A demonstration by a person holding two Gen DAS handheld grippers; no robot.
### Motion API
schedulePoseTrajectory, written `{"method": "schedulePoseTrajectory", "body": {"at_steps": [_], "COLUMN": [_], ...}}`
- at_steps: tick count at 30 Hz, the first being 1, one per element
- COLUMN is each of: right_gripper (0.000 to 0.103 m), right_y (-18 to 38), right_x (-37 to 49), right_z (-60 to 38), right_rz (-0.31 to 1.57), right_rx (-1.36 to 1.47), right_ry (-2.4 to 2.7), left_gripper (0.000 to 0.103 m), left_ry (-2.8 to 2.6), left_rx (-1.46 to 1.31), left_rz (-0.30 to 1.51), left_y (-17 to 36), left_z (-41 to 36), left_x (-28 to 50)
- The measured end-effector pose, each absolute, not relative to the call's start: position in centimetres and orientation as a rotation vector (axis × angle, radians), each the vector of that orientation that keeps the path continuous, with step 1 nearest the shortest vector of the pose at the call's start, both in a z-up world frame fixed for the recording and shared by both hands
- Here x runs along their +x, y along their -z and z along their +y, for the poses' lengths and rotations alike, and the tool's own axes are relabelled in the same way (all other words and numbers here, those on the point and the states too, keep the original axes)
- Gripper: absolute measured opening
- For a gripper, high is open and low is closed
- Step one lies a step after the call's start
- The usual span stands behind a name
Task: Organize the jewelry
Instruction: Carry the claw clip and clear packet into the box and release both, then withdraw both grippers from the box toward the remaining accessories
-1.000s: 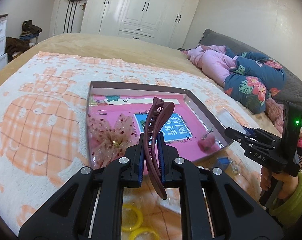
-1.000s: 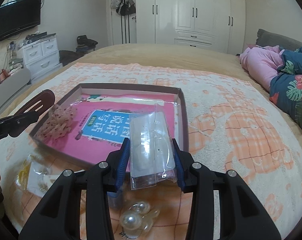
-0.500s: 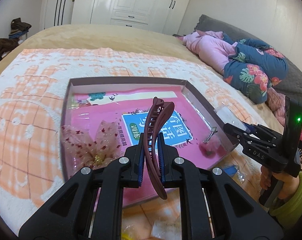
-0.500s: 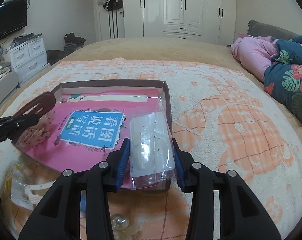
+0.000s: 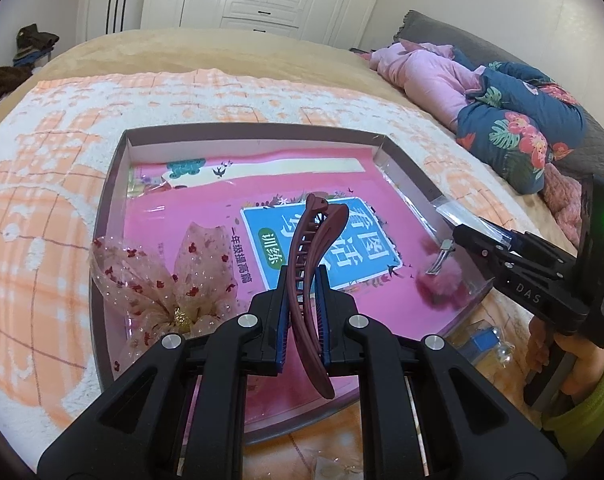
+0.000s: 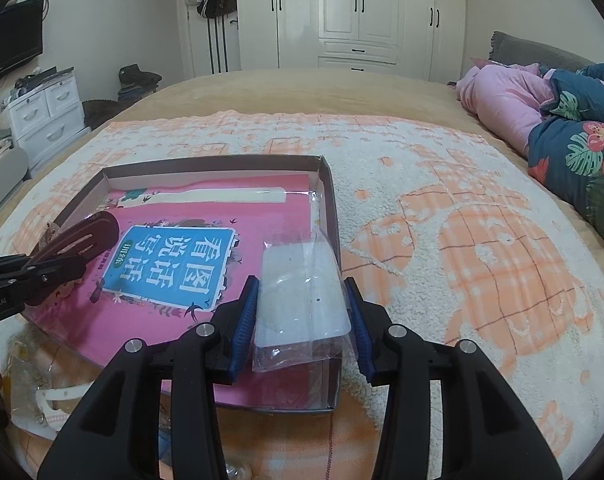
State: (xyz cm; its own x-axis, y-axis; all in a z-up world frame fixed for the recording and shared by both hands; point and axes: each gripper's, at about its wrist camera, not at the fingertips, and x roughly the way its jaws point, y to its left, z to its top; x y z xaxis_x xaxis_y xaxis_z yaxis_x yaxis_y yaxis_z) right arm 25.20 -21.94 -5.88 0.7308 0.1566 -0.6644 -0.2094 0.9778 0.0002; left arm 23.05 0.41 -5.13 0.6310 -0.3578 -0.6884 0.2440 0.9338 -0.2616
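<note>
Hair clip (image 5: 310, 276), dark red, is pinched upright in the left claw (image 5: 302, 312) above the box (image 5: 110, 208); the right claw (image 6: 302, 320) is opening around a clear packet (image 6: 302, 296).

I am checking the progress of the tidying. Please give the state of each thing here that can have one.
Left tongs: shut on the hair claw clip, held over the box.
Right tongs: jaws opening, clear plastic packet between them.
Box: open, no lid on it.
Sequin bow: lying in the box.
Pink pom-pom clip: lying in the box.
</note>
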Motion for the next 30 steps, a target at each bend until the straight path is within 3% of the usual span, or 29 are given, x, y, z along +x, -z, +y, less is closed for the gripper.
{"method": "schedulePoseTrajectory", "body": {"at_steps": [7,14,24,26,28,30], "right_gripper": [0.058,0.067,0.076,0.083,0.084,0.085], "right_y": [4.9,3.8,1.4,1.0,0.6,0.3], "right_x": [23.9,21.8,19.2,18.6,18.2,17.8], "right_z": [-21.9,-22.3,-23.0,-23.2,-23.5,-23.7], "right_rz": [0.678,0.647,0.577,0.566,0.557,0.549], "right_rx": [-0.066,-0.060,-0.052,-0.042,-0.034,-0.033], "right_ry": [-0.228,-0.233,-0.225,-0.221,-0.214,-0.212], "left_gripper": [0.006,0.008,0.036,0.041,0.056,0.062], "left_ry": [0.352,0.360,0.346,0.340,0.321,0.311], "left_rx": [-0.148,-0.137,-0.156,-0.164,-0.167,-0.177], "left_rz": [0.827,0.827,0.757,0.727,0.694,0.669], "left_y": [5.3,5.2,2.8,1.8,0.8,0.0], "left_z": [0.3,0.0,0.5,0.8,0.9,1.1], "left_x": [23.2,23.2,21.6,20.9,20.0,19.3]}}
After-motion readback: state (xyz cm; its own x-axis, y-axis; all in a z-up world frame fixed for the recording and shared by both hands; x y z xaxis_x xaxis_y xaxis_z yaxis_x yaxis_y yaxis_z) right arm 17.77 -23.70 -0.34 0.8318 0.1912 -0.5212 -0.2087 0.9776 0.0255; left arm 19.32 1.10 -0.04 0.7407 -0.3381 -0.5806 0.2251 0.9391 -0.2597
